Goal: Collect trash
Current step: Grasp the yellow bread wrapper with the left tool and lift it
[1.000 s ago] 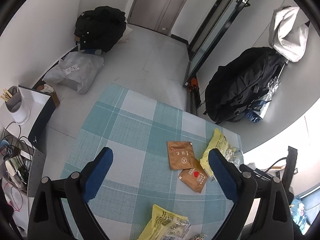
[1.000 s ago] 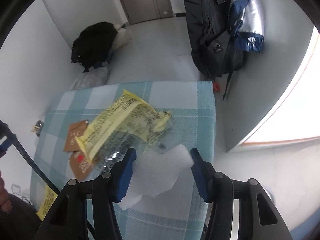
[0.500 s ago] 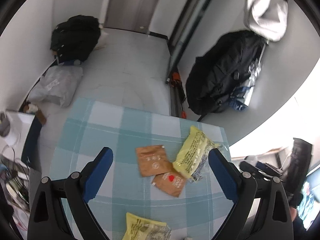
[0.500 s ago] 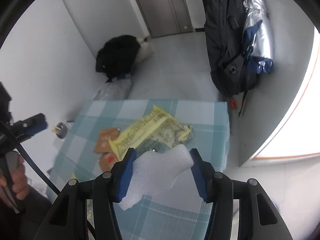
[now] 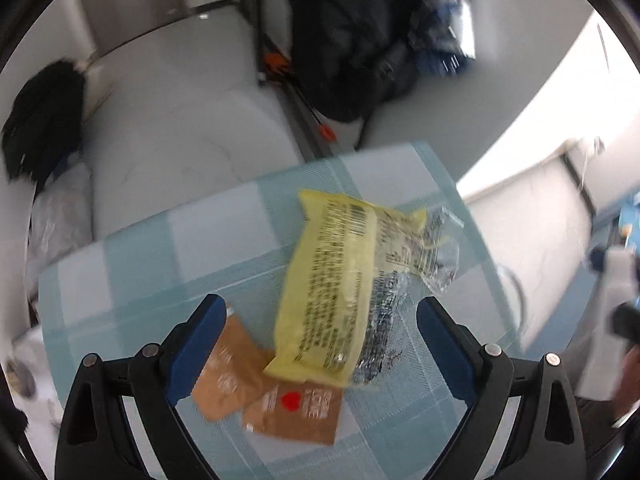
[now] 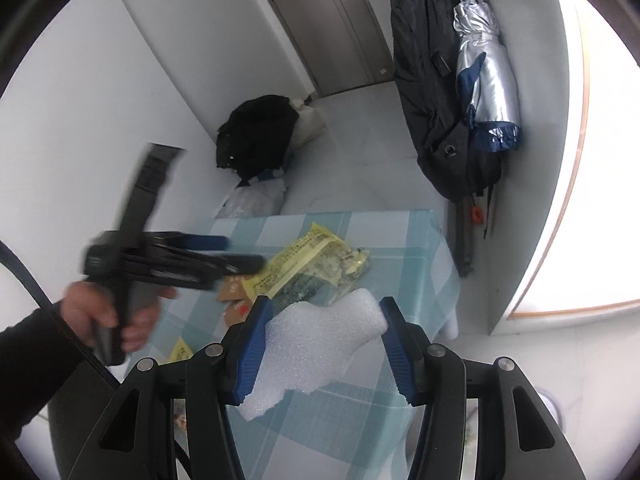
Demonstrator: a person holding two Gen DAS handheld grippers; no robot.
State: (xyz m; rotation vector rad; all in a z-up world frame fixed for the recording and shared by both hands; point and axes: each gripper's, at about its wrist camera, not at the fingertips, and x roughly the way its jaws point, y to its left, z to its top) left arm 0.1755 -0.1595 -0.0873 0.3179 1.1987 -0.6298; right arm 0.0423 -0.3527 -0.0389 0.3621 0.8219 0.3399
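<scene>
Item 1, left gripper (image 5: 318, 320): jaws stood wide apart and empty above the checked tablecloth (image 5: 168, 240). The near end of the yellow wrapper (image 5: 332, 292) lay between the two blue fingers, closer to the right-hand one, with no pad pressing on it. The picture was blurred, so whether the fingertips touched the cloth could not be told.

Item 2, yellow wrapper: flat on the cloth, long axis running from between the fingers away and slightly rightward toward the table's far edge; crumpled clear end at its far right. Its near end overlapped two brown sachets (image 5: 256, 388), which lay side by side toward the left-hand finger. Judged the likeliest next pick, and the left hand was the nearer one.

Item 3, right gripper (image 6: 324, 340): jaws about half open, closed on a piece of white foam (image 6: 316, 348) that spanned the gap and touched both blue pads; held clear of the table.

Item 4, second yellow wrapper (image 6: 180, 350): a corner only, at the near left of the table in the right wrist view.

Item 5, beyond the table: dark bags on the floor (image 6: 256, 136).
</scene>
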